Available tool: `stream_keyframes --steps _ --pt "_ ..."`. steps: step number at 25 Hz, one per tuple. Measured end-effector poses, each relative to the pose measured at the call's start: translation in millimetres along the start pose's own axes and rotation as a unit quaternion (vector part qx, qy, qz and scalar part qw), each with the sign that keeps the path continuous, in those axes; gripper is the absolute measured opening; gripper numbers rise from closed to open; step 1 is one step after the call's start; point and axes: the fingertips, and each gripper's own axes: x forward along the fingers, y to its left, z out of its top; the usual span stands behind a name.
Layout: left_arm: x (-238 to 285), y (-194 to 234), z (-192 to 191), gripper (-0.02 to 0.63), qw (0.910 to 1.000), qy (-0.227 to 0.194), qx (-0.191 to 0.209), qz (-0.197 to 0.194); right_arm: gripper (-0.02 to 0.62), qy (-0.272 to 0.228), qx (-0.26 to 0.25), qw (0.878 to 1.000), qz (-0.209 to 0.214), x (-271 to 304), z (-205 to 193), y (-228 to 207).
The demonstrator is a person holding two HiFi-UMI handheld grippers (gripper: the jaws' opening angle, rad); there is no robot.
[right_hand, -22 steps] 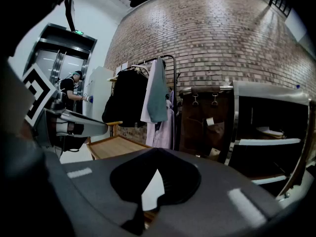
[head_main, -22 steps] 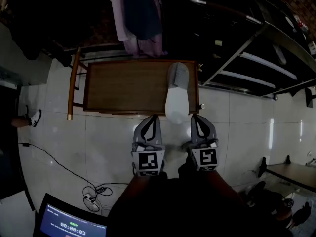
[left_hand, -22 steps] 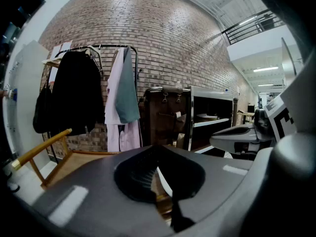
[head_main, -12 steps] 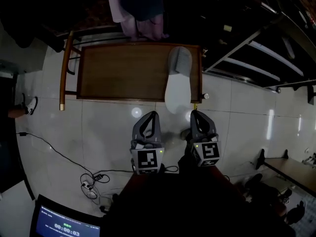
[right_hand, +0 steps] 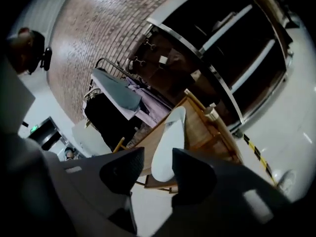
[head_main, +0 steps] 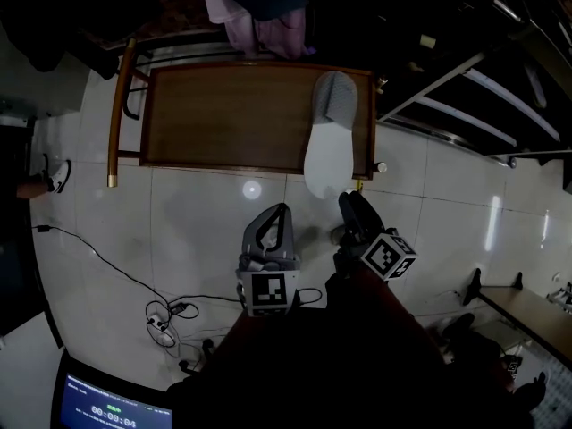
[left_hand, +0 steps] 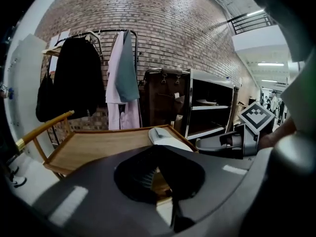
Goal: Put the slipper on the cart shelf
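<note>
The left gripper (head_main: pixel 281 209) is grey and pointed, with a hole through its middle. The right gripper (head_main: pixel 347 200) is grey too, with dark, rounded tips. Each has a cube (head_main: pixel 270 291) with black and white squares on it. The person's sleeves (head_main: pixel 255 351) are dark red.

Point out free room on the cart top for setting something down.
Free: the bare cart shelf from the side handle across to the slipper, back to the rim by the hanging clothes. Crowded: the right end, where the slipper lies lengthwise, overhanging the near rim.
</note>
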Motion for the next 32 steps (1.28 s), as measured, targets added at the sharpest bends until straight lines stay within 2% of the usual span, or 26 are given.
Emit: stream_keyframes --steps 3,8,14,17,20,27,32 --pt "0 3 -1 0.014 1.0 0.005 -0.002 0.006 0.203 0.016 0.063 0.998 -0.002 4 -12 -13" --pt "-4 5 3 0.014 0.9999 0.0 -0.003 0.012 0.244 0.022 0.181 0.983 -0.001 21 -22 -32" --pt "-8 7 0 0.014 0.9998 0.007 -0.006 0.018 0.245 0.031 0.249 0.968 0.001 48 -31 -40" --pt "-8 11 -3 0.014 0.9996 0.009 -0.01 0.024 0.244 0.034 0.254 0.967 0.009 59 -31 -38" --pt "-9 15 -2 0.014 0.9995 0.008 -0.012 0.03 0.223 0.032 0.252 0.967 -0.004 64 -29 -38" --pt "-10 20 6 0.014 0.9992 -0.003 -0.015 0.037 0.127 0.047 0.242 0.969 -0.023 62 -33 -44" --pt "-13 25 5 0.014 0.9988 -0.004 -0.021 0.044 0.067 0.045 0.229 0.972 -0.015 60 -28 -37"
